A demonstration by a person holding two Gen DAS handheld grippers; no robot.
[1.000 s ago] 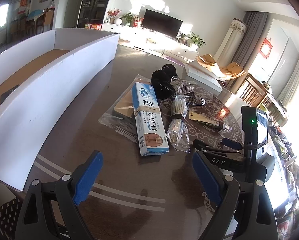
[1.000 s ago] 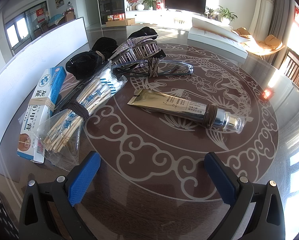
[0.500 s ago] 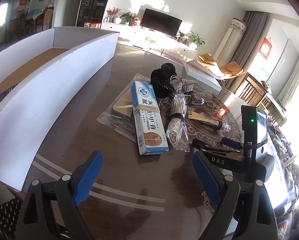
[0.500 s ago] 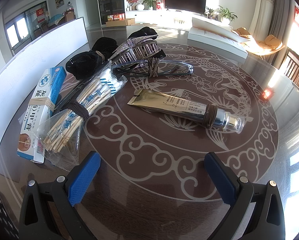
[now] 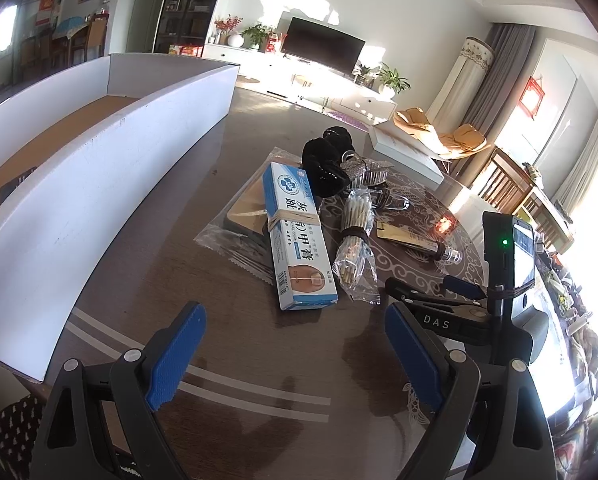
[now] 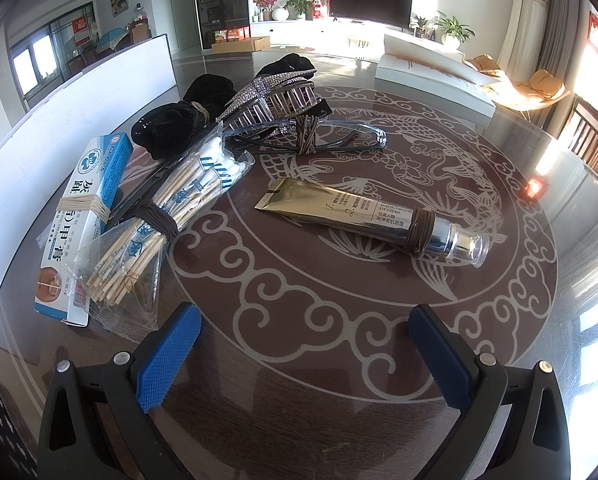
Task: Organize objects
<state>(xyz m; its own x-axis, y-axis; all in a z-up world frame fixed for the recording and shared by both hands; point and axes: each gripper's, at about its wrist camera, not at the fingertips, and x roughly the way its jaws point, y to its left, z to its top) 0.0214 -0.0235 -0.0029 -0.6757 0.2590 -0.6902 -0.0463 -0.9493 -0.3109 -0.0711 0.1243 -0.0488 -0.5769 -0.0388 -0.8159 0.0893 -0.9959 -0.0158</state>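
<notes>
Hovering over table: left gripper and right gripper both spread wide, holding nothing; ointment box just ahead of left, cream tube ahead of right

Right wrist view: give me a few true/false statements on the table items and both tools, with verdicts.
1. The gold eye cream tube with the clear cap lies flat on the patterned glass table. True.
2. The right tool is shut on the tube. False: its blue pads stand wide apart with nothing between them, and the tube lies ahead of them.
3. The bagged bundle of cotton swabs tied with a brown band lies beside the blue and white medicine box. True.
4. The medicine box sits inside the white cardboard box. False: it is out on the table.
5. The left tool is open and empty. True.
</notes>
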